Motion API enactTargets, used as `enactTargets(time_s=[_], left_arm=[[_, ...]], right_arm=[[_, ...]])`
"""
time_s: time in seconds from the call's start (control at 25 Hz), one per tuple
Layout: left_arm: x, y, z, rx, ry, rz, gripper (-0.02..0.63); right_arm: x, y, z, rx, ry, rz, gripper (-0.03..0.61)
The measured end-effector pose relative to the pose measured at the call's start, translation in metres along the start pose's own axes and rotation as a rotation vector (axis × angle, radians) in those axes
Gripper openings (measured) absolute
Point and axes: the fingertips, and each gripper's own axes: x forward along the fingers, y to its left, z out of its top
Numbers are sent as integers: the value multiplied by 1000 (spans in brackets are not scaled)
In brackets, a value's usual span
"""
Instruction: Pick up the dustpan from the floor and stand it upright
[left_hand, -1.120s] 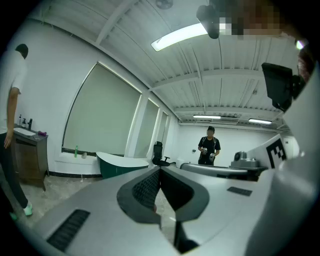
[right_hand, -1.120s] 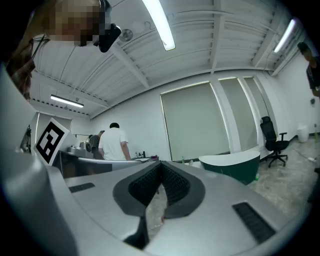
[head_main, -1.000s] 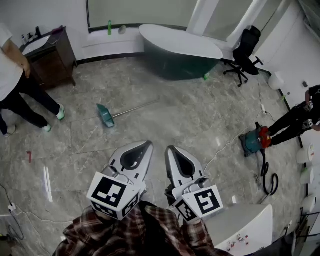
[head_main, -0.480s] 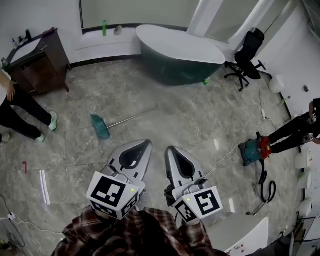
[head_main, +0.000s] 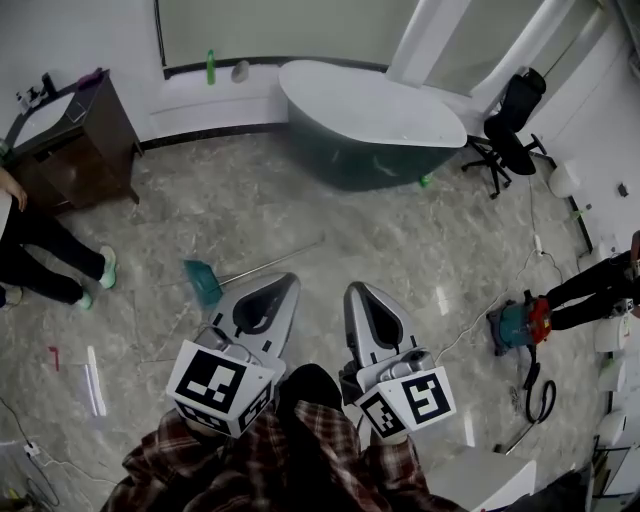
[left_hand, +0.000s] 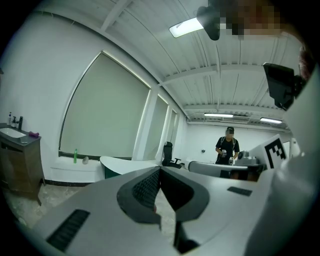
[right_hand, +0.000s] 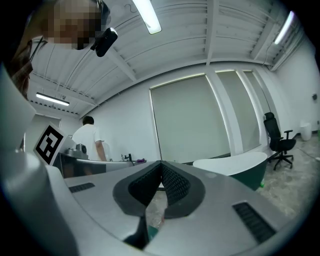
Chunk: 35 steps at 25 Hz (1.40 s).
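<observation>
Glossy marbled stone floor (head_main: 400, 250), teal plastic dustpan (head_main: 203, 282), dark wooden cabinet (head_main: 82, 160)

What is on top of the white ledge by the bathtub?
A green bottle and a small grey round thing stand on the ledge. The bathtub covers the ledge's right end, so anything there cannot be seen.
</observation>
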Motion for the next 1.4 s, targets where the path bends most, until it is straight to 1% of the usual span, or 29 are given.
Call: enactTargets(time_s=[0.2,0.32,0.52,0.72,0.84,0.96,1.08,1.24,1.4], left_arm=[[46,31,-1,-17,33,35,11],[81,50,-1,-33,29,76,11],[153,78,14,-67,3,180,11],[223,84,32,-100,-26,271,11],[254,86,34,-116,-37,335,11],[269,92,27,-145,-39,399,11],[277,104,24,-160,-37,446,11],[280,128,22,-177,-35,494,11],[279,159,24,-179,-41,511,11]], right_arm=[[44,-44,-1,18,22,3,11],[73,-73,0,16,36,36,11],[129,-127,10,-6,79,148,11],[170,-182,35,-23,106,282,11],[189,-209,42,-40,129,359,11],[203,-222,39,-52,153,416,11],[219,-228,34,-53,177,455,11],[248,-230,27,-61,203,477,11],[280,-222,21,-66,211,480,11]])
